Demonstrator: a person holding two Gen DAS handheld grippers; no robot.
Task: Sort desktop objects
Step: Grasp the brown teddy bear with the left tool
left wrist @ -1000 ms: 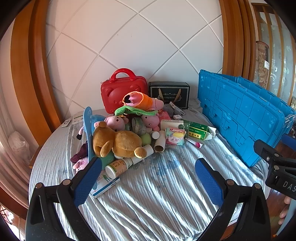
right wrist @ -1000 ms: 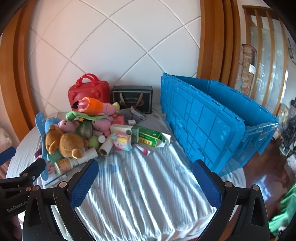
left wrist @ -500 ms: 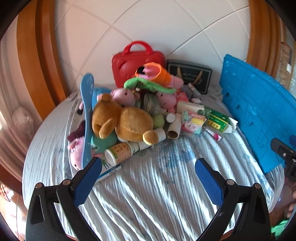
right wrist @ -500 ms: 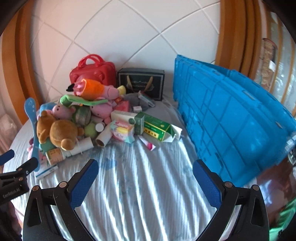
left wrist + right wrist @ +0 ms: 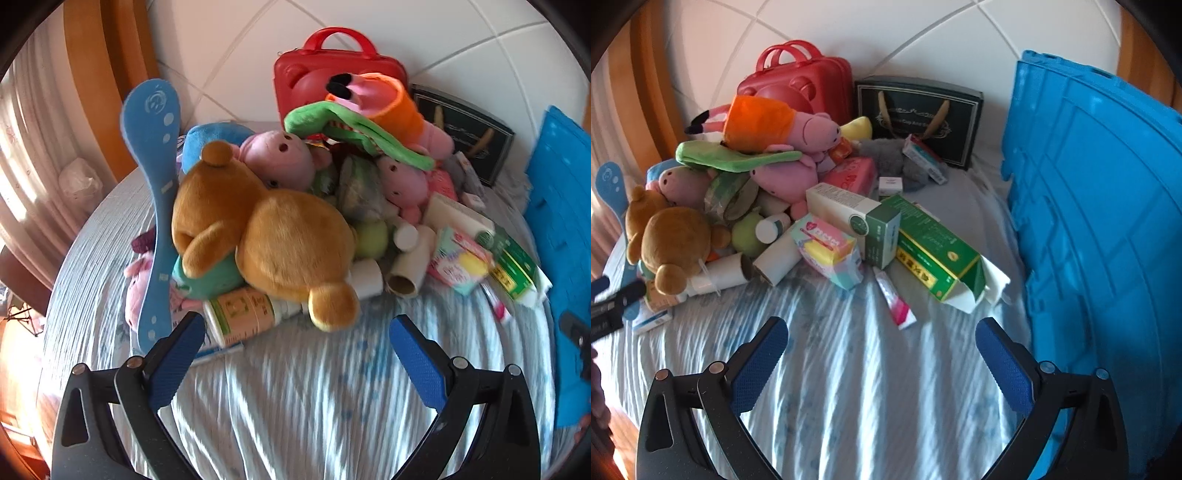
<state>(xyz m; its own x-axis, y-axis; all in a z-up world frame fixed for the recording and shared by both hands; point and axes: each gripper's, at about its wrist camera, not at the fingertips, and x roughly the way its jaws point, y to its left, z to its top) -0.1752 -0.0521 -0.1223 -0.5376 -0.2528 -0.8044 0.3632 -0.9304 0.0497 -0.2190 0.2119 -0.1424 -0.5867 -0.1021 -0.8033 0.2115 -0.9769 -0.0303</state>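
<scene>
Sorting is judged barely begun: toys and boxes are seen heaped at the worktop's [image 5: 849, 369] far left around the brown bear [image 5: 273, 236], while both the left tool [image 5: 295, 343] and right tool [image 5: 882, 343] are held spread and empty beside the blue crate [image 5: 1108, 221].

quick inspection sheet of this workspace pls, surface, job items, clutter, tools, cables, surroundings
surface: round table under a striped pale blue cloth, wrinkled.
job's things: brown teddy bear, pink pig plushes, cardboard tubes, bottle, green box with an open end, pink tube, all heaped together.
clutter: red case, dark gift bag behind the heap.
grippers: left tool and right tool open, empty.
cables: nothing seen.
surroundings: blue crate, tiled wall, wooden trim.
</scene>
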